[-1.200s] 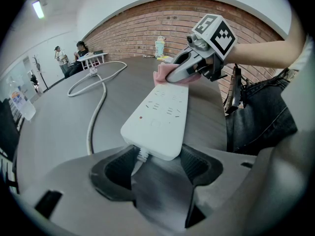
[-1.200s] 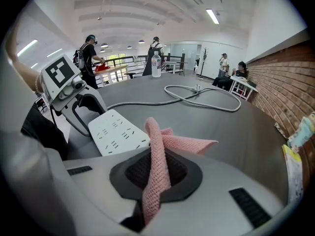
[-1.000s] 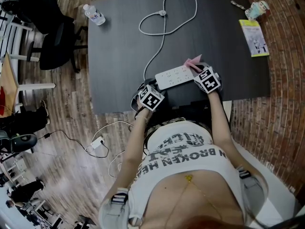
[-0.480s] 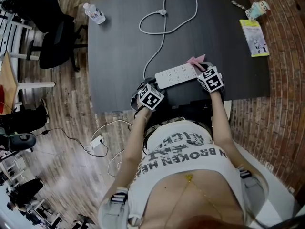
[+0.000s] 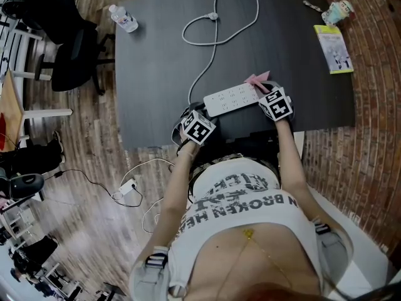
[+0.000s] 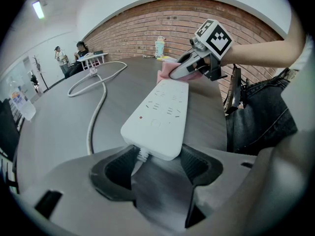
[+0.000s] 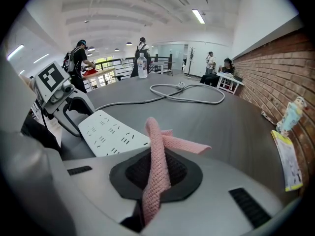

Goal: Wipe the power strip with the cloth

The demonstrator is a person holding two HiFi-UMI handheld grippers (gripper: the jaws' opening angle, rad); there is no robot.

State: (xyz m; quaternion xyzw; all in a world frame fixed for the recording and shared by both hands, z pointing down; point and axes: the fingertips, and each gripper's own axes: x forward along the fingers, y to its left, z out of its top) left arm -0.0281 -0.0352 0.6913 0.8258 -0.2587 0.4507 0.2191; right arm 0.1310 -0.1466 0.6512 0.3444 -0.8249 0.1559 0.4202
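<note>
We judge wiping only begun: our left gripper's (image 6: 157,155) jaws clamp the white plastic power strip's (image 6: 160,109) cord end, while our right gripper's (image 7: 155,178) jaws pinch the pink knitted cloth (image 7: 158,144), which trails ahead of them beside the strip's far end.

There is one dark grey table (image 5: 156,55). On it lie one long white plastic power strip (image 5: 230,99), one white cord (image 6: 91,132), one pink knitted cloth (image 5: 257,80), one clear plastic water bottle (image 5: 123,19), one yellow paper booklet (image 5: 334,49) and one small pale toy figure (image 5: 340,10). There are two grey grippers, the left gripper (image 6: 157,163) and the right gripper (image 7: 155,176). One black office chair (image 5: 75,61) stands beside the table. One white charger (image 5: 127,187) lies on the wooden floor (image 5: 81,218).
</note>
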